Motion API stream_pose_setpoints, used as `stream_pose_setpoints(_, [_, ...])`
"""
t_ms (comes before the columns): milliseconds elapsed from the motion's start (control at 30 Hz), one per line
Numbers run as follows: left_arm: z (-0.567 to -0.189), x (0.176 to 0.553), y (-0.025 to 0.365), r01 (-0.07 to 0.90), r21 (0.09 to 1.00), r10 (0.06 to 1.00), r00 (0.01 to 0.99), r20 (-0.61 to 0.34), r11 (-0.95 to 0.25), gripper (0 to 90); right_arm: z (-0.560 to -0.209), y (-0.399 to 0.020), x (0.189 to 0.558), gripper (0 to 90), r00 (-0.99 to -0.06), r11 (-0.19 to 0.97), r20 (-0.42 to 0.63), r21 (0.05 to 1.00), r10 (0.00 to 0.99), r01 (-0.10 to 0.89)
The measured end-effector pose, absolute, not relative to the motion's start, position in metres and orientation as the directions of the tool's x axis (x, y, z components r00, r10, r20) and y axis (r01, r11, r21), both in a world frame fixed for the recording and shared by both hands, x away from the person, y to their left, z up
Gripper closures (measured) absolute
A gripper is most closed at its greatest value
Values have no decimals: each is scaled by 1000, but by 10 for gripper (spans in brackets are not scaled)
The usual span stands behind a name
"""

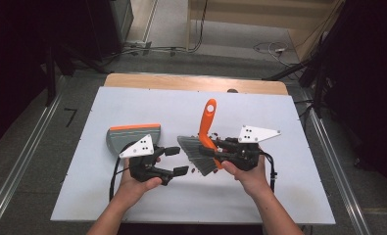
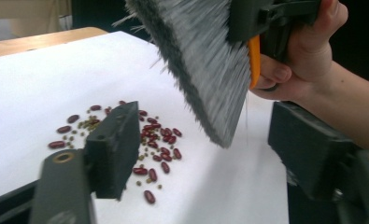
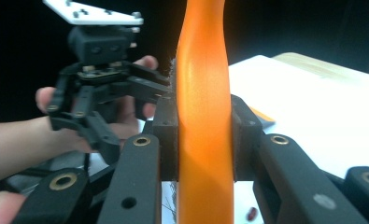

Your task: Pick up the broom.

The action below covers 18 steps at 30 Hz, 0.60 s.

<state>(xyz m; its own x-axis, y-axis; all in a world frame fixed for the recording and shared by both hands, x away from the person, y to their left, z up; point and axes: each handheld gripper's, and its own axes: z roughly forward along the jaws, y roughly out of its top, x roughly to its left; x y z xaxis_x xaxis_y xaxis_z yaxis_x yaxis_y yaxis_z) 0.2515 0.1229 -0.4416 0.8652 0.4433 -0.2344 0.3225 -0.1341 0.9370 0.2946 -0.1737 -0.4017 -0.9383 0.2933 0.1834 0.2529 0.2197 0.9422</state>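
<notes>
One orange-handled brush [image 1: 205, 142], grey bristles [image 2: 205, 70].

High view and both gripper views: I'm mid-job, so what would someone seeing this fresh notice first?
First the orange-handled brush, bright at the middle of the white table: the right gripper is clamped on its handle, its grey bristles tilted above the surface. Next the scatter of red and small green beans lying below those bristles, in front of the open, empty left gripper. The grey dustpan with an orange edge lies flat just beyond the left hand.
</notes>
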Motion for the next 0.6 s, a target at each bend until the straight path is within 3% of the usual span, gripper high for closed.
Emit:
stream_pose_setpoints(233, [-442,250,135,335,934,509,830,-230,-123,93,-400,-184,300,685,-902,211,186,935,390,284])
stream_pose_setpoints(600, [-442,249,160,333,940,575,786,-229,-80,4,-401,-204,313,686,-830,212,173,921,530,327])
